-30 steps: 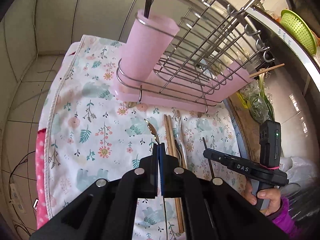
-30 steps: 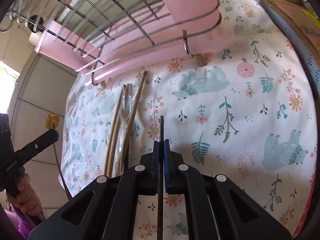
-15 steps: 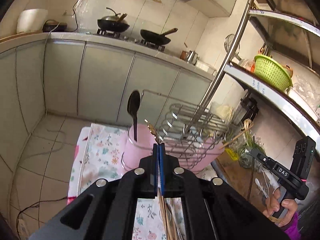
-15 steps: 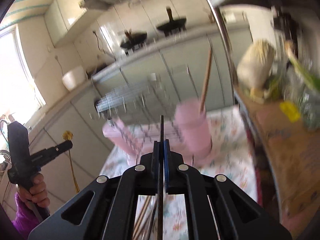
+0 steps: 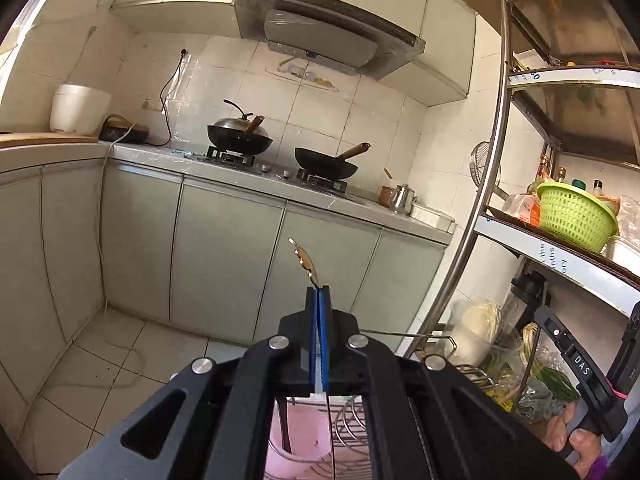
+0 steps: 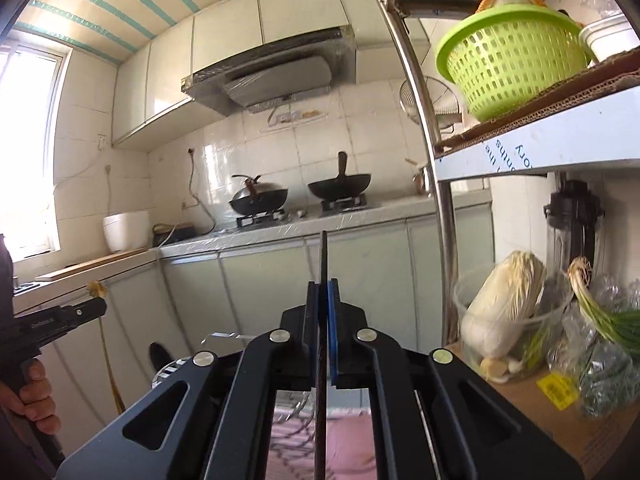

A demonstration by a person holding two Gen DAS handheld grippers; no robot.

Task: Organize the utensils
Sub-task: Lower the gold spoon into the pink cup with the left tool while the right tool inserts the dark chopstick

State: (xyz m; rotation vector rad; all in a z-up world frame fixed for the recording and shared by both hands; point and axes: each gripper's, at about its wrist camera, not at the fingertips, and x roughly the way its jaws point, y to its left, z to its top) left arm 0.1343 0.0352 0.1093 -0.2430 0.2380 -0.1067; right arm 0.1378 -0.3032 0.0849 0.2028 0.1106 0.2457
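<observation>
Your left hand-held gripper [image 5: 318, 294] is clamped on a thin gold-coloured utensil [image 5: 306, 262]; its ornate end sticks up and forward past the blue pads, tilted slightly left. In the right wrist view the same piece shows as a gold flower-shaped top [image 6: 96, 289] on a slim stem hanging below that gripper. What kind of utensil it is cannot be told.

Your right hand-held gripper [image 6: 322, 292] is closed on a dark, flat, narrow utensil [image 6: 323, 256], seen edge-on, running up between the pads and down under the camera.

Both grippers are held up, pointing roughly level across the kitchen. Below them, through the gaps in the frames, you see the pink utensil holder [image 5: 298, 432] with a dark handle standing in it, and the wire drying rack [image 5: 352, 436] just beside it.

Beyond: grey-green cabinets [image 5: 224, 248], 2 black woks [image 5: 326, 162] on the stove, a range hood [image 5: 324, 36], a white rice cooker [image 5: 80, 109].

To your right, a metal shelf [image 6: 532, 144] carries a green basket [image 6: 516, 56]; napa cabbage [image 6: 504, 304] and scallions [image 6: 600, 312] sit lower down.
</observation>
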